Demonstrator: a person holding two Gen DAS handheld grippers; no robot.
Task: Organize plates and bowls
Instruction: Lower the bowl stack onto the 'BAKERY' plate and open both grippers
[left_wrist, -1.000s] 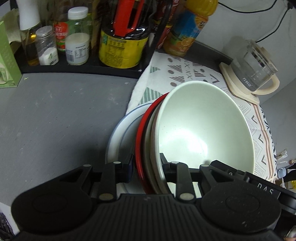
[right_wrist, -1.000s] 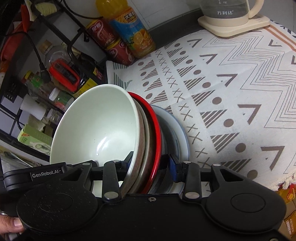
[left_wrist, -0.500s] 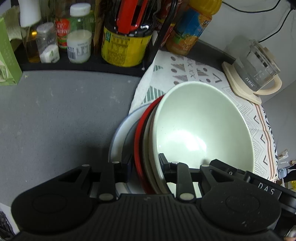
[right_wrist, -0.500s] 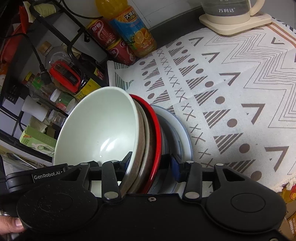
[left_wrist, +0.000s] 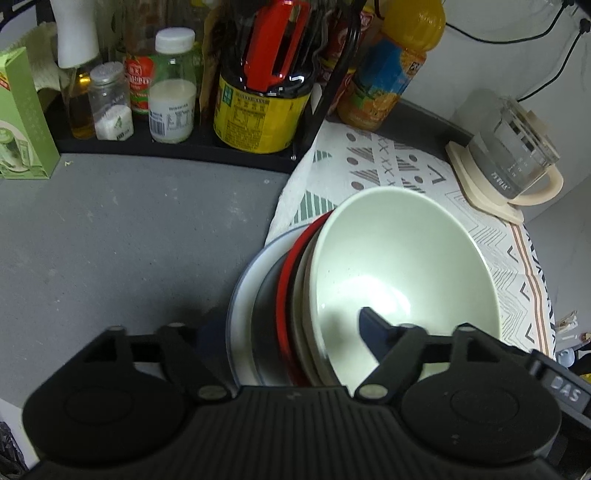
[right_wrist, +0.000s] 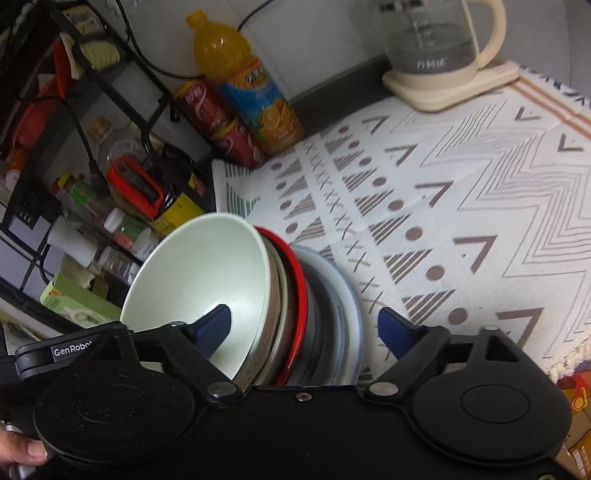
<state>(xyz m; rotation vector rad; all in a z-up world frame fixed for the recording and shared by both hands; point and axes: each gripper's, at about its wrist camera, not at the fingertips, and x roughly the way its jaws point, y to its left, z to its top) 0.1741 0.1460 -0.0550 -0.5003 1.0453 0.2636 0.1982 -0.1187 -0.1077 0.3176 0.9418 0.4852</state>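
The stack of dishes (left_wrist: 295, 314) rests at the edge of the patterned mat (right_wrist: 461, 206), on the mat's side nearest the condiment rack (left_wrist: 184, 147). From the top down it comprises a pale green bowl (left_wrist: 399, 273), a beige dish, a red plate (right_wrist: 297, 291), a dark dish and a white plate (left_wrist: 240, 295).

Handling: judged rigid, breakable, glazed and slippery, and heavy as a set. Grip across the nested rims on opposite sides, and keep the stack level.

The left gripper (left_wrist: 291, 332) and the right gripper (right_wrist: 303, 325) each point steeply down and straddle the stack's rims from opposite sides. Both sets of jaws are opening; the rims lie between them, with the visible pads standing clear. The stack is released onto the table.
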